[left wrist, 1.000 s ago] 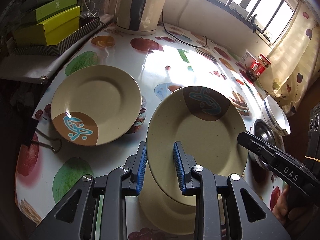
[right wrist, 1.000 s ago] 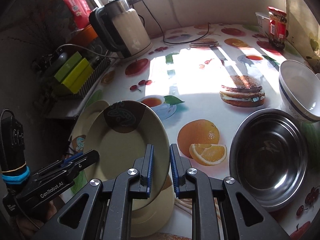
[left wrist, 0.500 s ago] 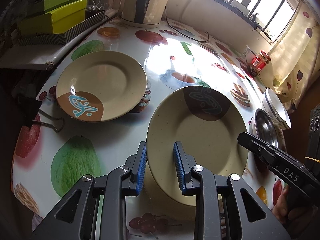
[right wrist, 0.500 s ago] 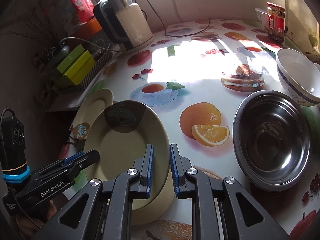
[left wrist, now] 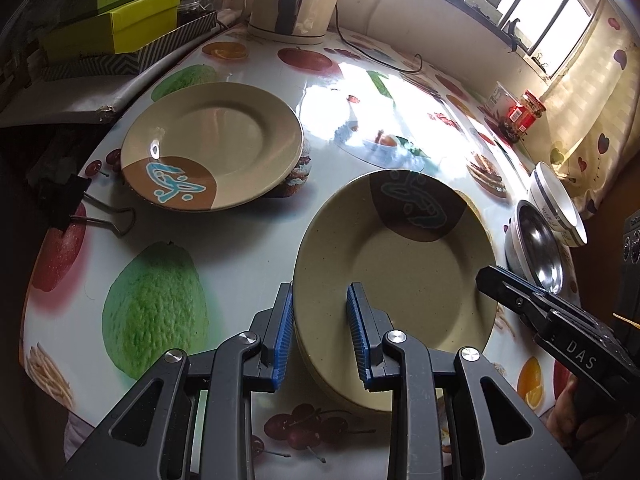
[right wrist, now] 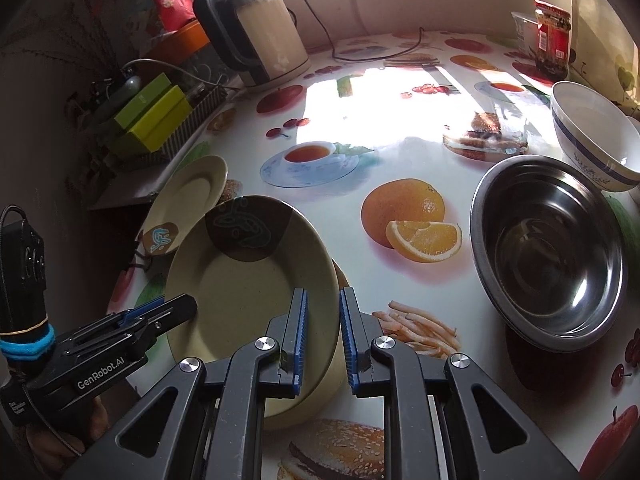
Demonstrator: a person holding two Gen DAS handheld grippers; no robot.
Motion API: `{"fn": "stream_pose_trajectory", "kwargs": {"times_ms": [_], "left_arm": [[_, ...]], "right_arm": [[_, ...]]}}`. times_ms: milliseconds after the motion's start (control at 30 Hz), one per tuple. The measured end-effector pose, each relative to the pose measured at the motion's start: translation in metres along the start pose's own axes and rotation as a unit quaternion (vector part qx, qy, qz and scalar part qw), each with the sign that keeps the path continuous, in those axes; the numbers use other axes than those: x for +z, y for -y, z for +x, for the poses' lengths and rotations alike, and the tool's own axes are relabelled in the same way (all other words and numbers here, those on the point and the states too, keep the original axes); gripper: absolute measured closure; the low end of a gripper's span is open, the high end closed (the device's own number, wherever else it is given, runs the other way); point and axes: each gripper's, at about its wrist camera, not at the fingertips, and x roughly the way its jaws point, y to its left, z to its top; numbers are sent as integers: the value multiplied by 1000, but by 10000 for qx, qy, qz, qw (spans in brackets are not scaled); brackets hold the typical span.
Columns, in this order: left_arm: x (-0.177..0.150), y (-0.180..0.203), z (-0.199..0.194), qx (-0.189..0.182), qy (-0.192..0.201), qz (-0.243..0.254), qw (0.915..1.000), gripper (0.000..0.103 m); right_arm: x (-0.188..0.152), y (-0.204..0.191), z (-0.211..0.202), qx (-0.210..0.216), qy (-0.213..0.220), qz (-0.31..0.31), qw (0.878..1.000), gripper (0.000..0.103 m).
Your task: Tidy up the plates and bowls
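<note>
Gripping one beige plate (left wrist: 400, 280) with brown-and-blue motif, left gripper (left wrist: 320, 336) and right gripper (right wrist: 323, 340) both clamp its near rim, tilted above the table (left wrist: 240, 256), second plate (left wrist: 212, 144) well left, steel bowl (right wrist: 548, 252) right, open cloth between.

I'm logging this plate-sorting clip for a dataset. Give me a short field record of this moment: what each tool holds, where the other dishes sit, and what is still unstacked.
held item: beige plate, tilted, raised over the tablecloth
left tool: shut on that plate's near-left rim
right tool: shut on the same plate's right rim
second plate: flat on the tablecloth, left of the held plate, not touching it
steel bowl: upright, right side of the table
white bowl: behind the steel bowl, close against it
stacking: plates not yet stacked; bowls not nested
</note>
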Motion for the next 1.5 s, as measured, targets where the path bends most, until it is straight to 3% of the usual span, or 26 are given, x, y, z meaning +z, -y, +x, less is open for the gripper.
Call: {"fn": "stream_pose_trajectory", "kwargs": {"times_ms": [1300, 1367, 1500], "left_arm": [[-3, 3, 2, 113, -32, 35, 9999, 75], [-3, 3, 2, 111, -29, 34, 9999, 75], [-3, 3, 2, 99, -27, 18, 9999, 75]], "right_arm": [[-11, 6, 6, -21, -80, 91, 9999, 84], [-11, 6, 5, -19, -59, 93, 9999, 82], [-10, 6, 2, -24, 11, 74, 10000, 69]]}}
